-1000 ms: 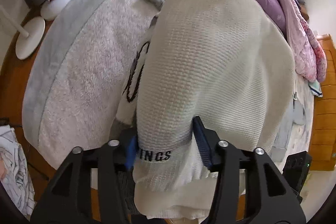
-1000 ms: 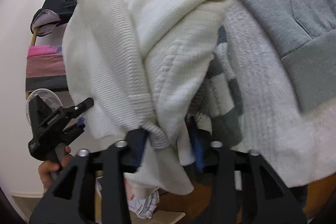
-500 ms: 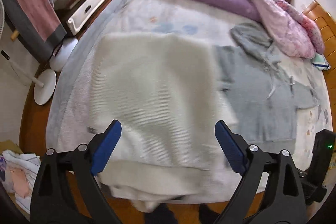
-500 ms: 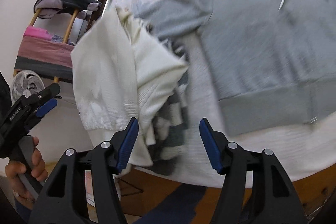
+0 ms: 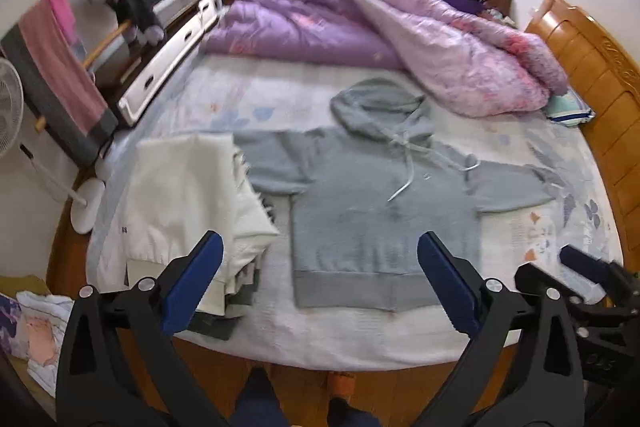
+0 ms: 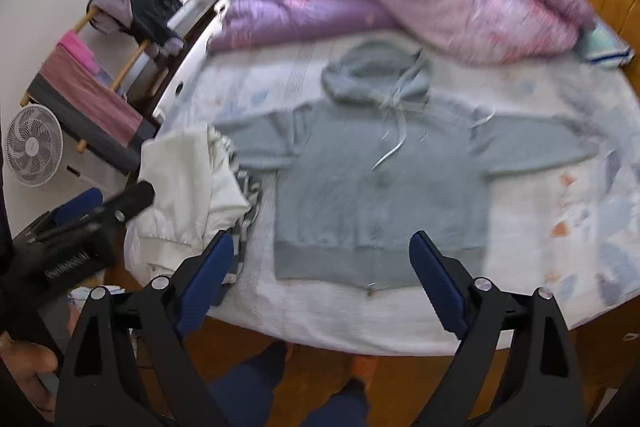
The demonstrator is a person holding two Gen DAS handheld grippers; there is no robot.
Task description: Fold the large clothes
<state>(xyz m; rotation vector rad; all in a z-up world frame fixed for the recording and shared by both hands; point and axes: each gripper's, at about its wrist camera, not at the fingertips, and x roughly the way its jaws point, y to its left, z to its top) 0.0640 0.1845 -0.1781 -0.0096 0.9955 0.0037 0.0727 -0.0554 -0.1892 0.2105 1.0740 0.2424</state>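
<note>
No legible writing. 1 grey hoodie [image 5: 384, 211] spread flat mid-bed [image 5: 320, 331]; 1 folded cream sweater [image 5: 180, 195] stacked beside its sleeve at the bed's left edge. 2 grippers, left gripper [image 5: 320, 283] and right gripper [image 6: 320, 277], fingers spread wide, holding nothing.

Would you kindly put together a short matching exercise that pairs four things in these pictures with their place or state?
Things:
1. grey hoodie
2. cream sweater
3. purple quilt
4. left gripper

Places or states:
A. folded on the pile at the bed's left edge
B. open, holding nothing
C. spread flat in the middle of the bed
D. bunched up at the far side of the bed

Pairs: 1-C, 2-A, 3-D, 4-B
</note>
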